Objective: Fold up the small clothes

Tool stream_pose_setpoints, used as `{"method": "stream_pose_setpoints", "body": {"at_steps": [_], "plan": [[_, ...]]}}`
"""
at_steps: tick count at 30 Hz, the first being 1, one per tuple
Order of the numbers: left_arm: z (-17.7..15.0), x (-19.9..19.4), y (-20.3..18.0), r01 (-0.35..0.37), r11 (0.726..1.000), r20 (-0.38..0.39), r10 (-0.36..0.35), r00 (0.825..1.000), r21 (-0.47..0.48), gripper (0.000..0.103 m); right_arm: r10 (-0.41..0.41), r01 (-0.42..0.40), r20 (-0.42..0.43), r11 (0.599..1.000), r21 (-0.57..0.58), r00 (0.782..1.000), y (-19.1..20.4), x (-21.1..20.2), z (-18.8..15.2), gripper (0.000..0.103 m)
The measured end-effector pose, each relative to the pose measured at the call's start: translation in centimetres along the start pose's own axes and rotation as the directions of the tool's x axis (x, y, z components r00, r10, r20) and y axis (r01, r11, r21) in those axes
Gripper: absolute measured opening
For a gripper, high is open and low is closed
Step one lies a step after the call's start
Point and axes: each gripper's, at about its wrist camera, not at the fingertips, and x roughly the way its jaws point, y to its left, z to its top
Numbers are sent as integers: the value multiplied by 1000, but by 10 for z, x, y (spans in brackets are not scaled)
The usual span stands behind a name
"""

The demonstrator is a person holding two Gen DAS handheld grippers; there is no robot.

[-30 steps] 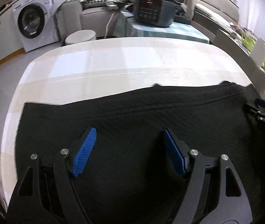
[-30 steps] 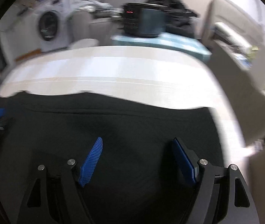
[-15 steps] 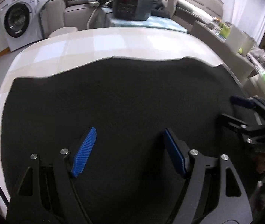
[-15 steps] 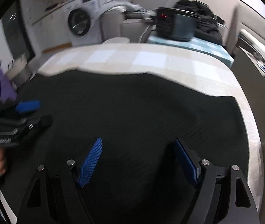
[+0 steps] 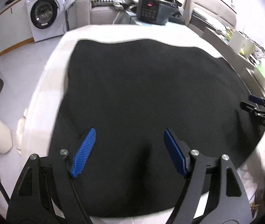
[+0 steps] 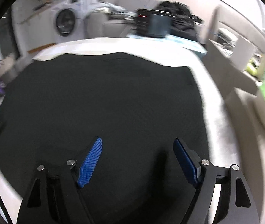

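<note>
Left wrist: black garment (image 5: 147,93) under gripper (image 5: 128,153)

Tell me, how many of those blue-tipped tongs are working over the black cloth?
2. The left tongs hang open over the black cloth's near part; the right tongs hang open over its right side. None other shows.

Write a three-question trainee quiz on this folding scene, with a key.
1. True or false: the left gripper is clamped shut on the black garment.
2. What appliance stands at the far left of the room?
3. Multiple choice: the garment lies on A) the floor, B) the white table, C) the sofa.

Key
1. False; the jaws stand wide open above the cloth, as do the right gripper jaws.
2. A washing machine.
3. B.
</note>
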Motion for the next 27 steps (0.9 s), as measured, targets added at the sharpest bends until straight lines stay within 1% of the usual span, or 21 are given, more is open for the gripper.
{"method": "stream_pose_setpoints", "body": {"at_steps": [1, 2, 3, 4, 5, 6, 7, 8, 10, 11, 12, 14, 16, 19, 20, 22, 24, 25, 26, 27], "plan": [[-8, 1, -1, -15, 1000, -20, 16, 1000, 6, 73, 43, -43, -12, 999, -26, 999, 12, -1, -6, 81], [-15, 1, 1, -32, 999, -30, 32, 999, 10, 73, 62, -63, -25, 997, -44, 998, 16, -4, -10, 81], [-23, -2, 4, -39, 999, -27, 39, 999, 12, 73, 64, -67, -40, 995, -78, 997, 24, -1, -16, 81], [-29, -8, 5, -28, 1000, -13, 28, 1000, 12, 73, 35, -40, -48, 993, -111, 998, 28, 0, -23, 81], [-36, -14, 5, -21, 1000, -1, 21, 1000, 20, 73, 38, -41, -30, 992, -118, 999, 29, -3, -30, 81], [-44, -22, 4, -37, 999, 5, 37, 999, 32, 74, 43, -46, -28, 993, -110, 999, 26, -6, -34, 81], [-52, -31, 5, -83, 996, 6, 83, 997, 33, 74, 34, -37, -33, 995, -94, 999, 20, -10, -38, 81], [-60, -37, 9, -110, 994, 4, 110, 994, 22, 74, -1, -1, -28, 996, -84, 1000, 15, -12, -40, 81], [-74, -50, 17, -114, 993, -2, 114, 994, -21, 74, -117, 114, -32, 990, -85, 993, 5, -16, -48, 81], [-81, -57, 24, -105, 993, -2, 105, 995, -52, 74, -135, 133, -30, 989, -61, 990, -1, -21, -52, 81], [-87, -63, 29, -101, 992, -1, 101, 995, -74, 74, -135, 134, -37, 990, -35, 990, -6, -23, -54, 81], [-99, -77, 42, -110, 985, 5, 112, 994, -131, 74, -139, 139, -29, 990, -2, 990, -8, -31, -58, 81], [-106, -86, 57, -99, 977, 13, 103, 995, -190, 74, -100, 100, 4, 995, 1, 995, -3, -39, -58, 81], [-114, -89, 75, -53, 965, 26, 61, 998, -258, 74, 2, -3, 53, 1000, 25, 999, 13, -55, -58, 81], [-115, -89, 79, -42, 963, 34, 53, 998, -268, 74, 35, -36, 64, 999, 20, 997, 21, -58, -56, 81], [-110, -83, 83, -32, 958, 38, 45, 998, -284, 74, 64, -64, 79, 998, -3, 995, 41, -62, -54, 81], [-104, -75, 85, -9, 956, 44, 23, 999, -292, 74, 95, -94, 76, 995, -21, 993, 56, -58, -46, 81], [-101, -69, 85, -2, 956, 41, 15, 999, -293, 72, 116, -114, 75, 993, -32, 990, 65, -59, -46, 81], [-98, -63, 85, -1, 956, 31, 10, 999, -294, 68, 140, -137, 72, 989, -48, 988, 75, -58, -46, 81], [-94, -60, 84, -9, 959, 46, 22, 999, -284, 67, 150, -146, 71, 988, -59, 986, 82, -59, -46, 81]]}}
